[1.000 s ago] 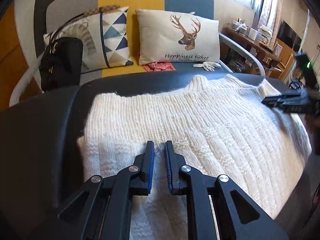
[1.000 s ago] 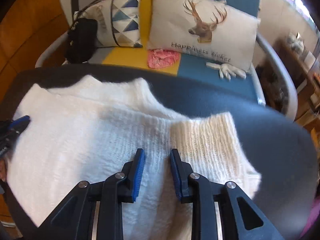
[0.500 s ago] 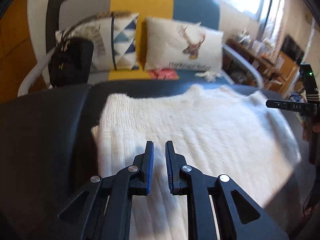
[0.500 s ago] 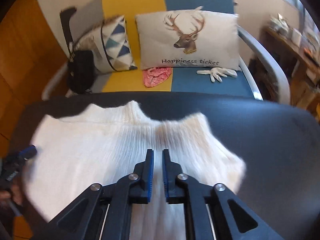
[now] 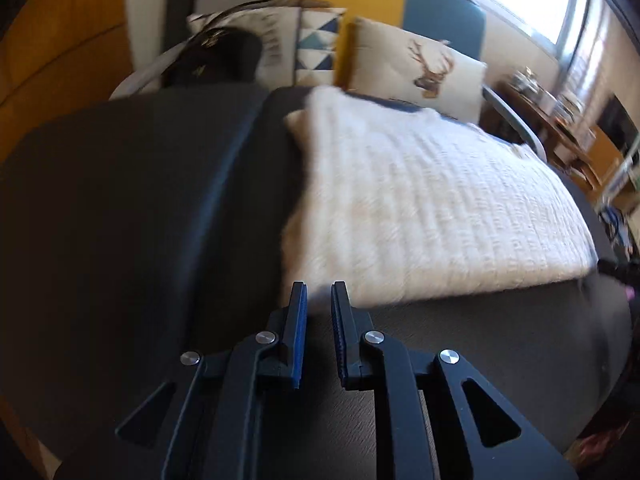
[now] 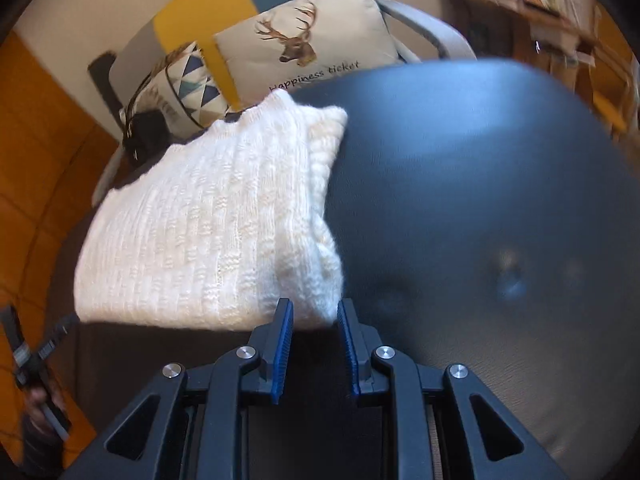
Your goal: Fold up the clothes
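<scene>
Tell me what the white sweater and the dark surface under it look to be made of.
White sweater: a thick, fuzzy knit, probably wool or acrylic; ribbed stitch rows and fluffy edges show. Dark surface: smooth, slightly glossy, likely leather or faux leather; it carries soft window glare and a faint grain near the camera.

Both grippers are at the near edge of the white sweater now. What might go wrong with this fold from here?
1. The left gripper has a narrow gap with no knit in it; it may miss the sweater hem.
2. The right gripper is opening at the bulky corner; it may catch only the top layer, so the fold slews.
3. The far edge of the sweater reaches the far edge of the dark cushion; pushing could slide it off.
</scene>
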Demonstrator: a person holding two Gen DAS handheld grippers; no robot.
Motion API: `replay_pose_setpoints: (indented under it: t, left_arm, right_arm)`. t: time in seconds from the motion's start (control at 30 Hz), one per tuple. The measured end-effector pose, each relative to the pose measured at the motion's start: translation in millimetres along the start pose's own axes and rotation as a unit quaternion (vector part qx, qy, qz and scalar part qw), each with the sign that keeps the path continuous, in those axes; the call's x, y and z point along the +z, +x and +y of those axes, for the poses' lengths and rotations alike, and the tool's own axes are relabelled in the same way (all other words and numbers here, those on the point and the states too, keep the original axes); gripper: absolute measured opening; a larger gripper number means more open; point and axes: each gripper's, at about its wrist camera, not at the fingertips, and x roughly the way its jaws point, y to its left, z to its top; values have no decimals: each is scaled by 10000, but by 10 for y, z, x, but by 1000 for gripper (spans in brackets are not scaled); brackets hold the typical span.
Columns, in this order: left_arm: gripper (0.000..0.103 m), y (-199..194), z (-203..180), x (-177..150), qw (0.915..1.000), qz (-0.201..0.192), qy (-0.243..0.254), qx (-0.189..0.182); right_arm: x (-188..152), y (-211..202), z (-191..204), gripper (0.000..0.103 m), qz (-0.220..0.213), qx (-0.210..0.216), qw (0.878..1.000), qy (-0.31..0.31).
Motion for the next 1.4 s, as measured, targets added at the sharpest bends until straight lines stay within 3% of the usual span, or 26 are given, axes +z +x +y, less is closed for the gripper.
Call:
replay_pose_setpoints:
  t: [0.07,0.1,0.13,0.3,0.37,0.43,0.53,0.67,0.8,0.93,1.0,1.13,1.27,1.4]
  left_arm:
    - [16,-53,65,-52,10000,-29,-57,74]
    - [17,-72,86,-73,9999,-27,-51,146]
    - [17,-99,115,-80,9998,-40,-52,186]
    - [17,-224,168,-18,9984,-290,136,456]
    - [17,-170,204,29,9992,-295,59,257]
    - [17,-95,193,73,9996,-279,68,31]
    - [22,28,133,132,9990,-288,231,-235]
    - [31,192,114,219,9975,-184,214,-647]
    - [31,162,172,241,9948,-241,22,-989]
    - [32,189,142,243,9950,-139,273,-949]
    - [32,208,99,247,9948,-93,410,-929]
    - [32,297,3,301,9936,-7,551,-985]
    - [32,391,33,316,9930,145,364,-1112]
    - [26,351,83,299,9916,119,188,-1278]
  right_arm:
    - [14,88,25,23,78,-141,9999,10]
    - [25,124,54,10,133,-282,9995,-26]
    - [35,124,111,7,119,-470,9987,-131]
    - [26,-147,559,7,-450,-1336,9840,-1086]
    - [-1,-11,553,7,-242,-1809,9747,-1288]
    - [-57,209,451,6,109,-2012,9716,-1240]
    - [-165,365,389,6,230,-2216,9661,-1302]
    - [-102,272,414,6,76,-2211,9674,-1236]
    - [-2,40,501,7,-416,-2009,9707,-1252]
    - [59,-36,592,10,-667,-1698,9746,-1296]
    - [78,-27,651,22,-701,-1597,9754,-1348]
    - [46,-76,785,28,-798,-1574,9725,-1518]
    - [62,-241,895,61,-1096,-1700,9675,-1517]
    - [98,-361,942,61,-1363,-1451,9675,-1558]
